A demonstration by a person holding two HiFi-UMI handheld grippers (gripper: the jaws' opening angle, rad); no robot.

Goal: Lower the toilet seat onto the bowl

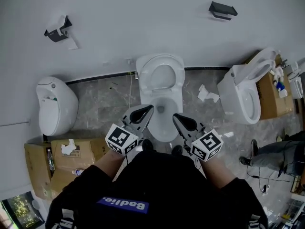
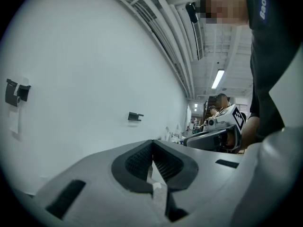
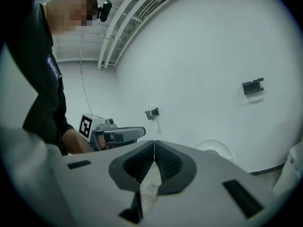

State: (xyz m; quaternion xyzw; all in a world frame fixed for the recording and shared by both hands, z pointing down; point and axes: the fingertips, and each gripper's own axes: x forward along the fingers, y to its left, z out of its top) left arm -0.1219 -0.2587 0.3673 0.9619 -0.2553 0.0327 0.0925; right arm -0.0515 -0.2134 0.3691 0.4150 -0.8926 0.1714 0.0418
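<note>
A white toilet stands against the wall in the head view, its seat [image 1: 162, 74] raised upright above the open bowl [image 1: 164, 114]. My left gripper [image 1: 148, 110] hovers over the bowl's left front rim, its jaws shut with nothing between them. My right gripper [image 1: 177, 117] hangs over the right front rim, also shut and empty. Neither touches the seat. In the left gripper view the shut left gripper [image 2: 152, 144] faces the bare wall, with the right gripper [image 2: 213, 137] off to its right. In the right gripper view the right gripper [image 3: 154, 144] points at the wall, and the left gripper [image 3: 116, 134] shows at left.
A rounded white fixture [image 1: 56, 106] stands at left, a second toilet [image 1: 244, 93] at right beside a cardboard box [image 1: 269, 98]. Cardboard boxes [image 1: 62, 157] lie at front left. Crumpled paper [image 1: 208, 94] lies on the floor. Black wall brackets [image 1: 222, 10] [image 1: 58, 32] hang above. Another person's legs [image 1: 274, 152] are at far right.
</note>
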